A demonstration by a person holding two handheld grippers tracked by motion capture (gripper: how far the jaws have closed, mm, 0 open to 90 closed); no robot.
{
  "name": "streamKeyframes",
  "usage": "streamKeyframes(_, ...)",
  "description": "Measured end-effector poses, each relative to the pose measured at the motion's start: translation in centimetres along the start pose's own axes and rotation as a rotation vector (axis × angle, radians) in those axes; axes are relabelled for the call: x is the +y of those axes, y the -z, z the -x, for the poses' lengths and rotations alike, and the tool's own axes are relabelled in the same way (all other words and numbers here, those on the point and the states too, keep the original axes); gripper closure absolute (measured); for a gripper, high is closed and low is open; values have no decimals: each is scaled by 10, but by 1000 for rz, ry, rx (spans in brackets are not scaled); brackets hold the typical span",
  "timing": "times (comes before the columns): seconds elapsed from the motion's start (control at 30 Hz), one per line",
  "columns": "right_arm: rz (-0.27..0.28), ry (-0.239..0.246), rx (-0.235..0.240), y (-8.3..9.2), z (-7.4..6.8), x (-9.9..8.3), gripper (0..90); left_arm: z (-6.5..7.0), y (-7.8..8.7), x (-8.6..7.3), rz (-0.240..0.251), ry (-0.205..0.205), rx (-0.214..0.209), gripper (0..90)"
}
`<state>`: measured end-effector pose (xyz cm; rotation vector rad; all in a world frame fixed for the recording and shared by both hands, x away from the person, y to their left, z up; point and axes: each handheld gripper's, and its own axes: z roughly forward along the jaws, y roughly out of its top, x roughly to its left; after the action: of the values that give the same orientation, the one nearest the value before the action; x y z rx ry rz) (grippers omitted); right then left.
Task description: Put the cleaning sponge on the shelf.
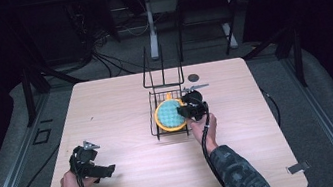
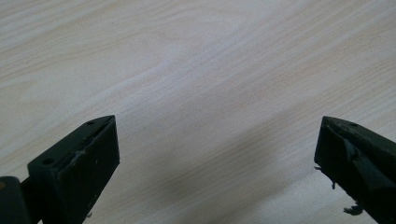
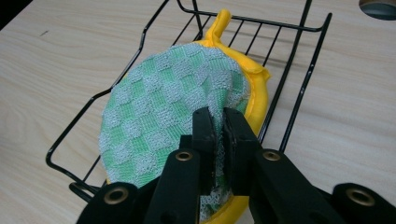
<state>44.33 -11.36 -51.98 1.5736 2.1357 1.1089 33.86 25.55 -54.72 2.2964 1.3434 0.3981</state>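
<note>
right gripper (image 3: 218, 122) jaws clench the near edge of a round green-and-yellow scrubbing pad (image 3: 163, 109) in the wire rack (image 3: 299, 81); probably soft, light, floppy, so rim grip suits. left gripper (image 2: 217, 154) jaws released over the tabletop (image 2: 196, 60).

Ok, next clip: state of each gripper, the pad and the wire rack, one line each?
Left gripper: open, holding nothing, over bare table.
Right gripper: shut on the pad's edge.
Green-and-yellow pad: lying in the rack, pinched at one edge.
Wire rack: on the table, holding the pad.
</note>
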Motion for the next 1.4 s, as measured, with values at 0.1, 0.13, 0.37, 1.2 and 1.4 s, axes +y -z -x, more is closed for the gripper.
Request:
streamKeyframes(0.1, -3, -6, -14, -1, 1, -3, 837, 0, 0, 0, 0, 1, 1, 0)
streamKeyframes(0.13, -3, -11, -17, -2, 1, -3, 829, 0, 0, 0, 0, 1, 1, 0)
streamKeyframes(0.37, -1, -33, -13, 0, 1, -4, 754, 1, 0, 0, -1, 2, 2, 0)
streamKeyframes(1.2, 17, 45, 82, 35, 10, 2, 281, 2, 1, 1, 3, -5, 4, 0)
streamKeyframes(1.4, 21, 81, 92, 54, 14, -1, 169, 3, 1, 1, 3, -6, 6, 0)
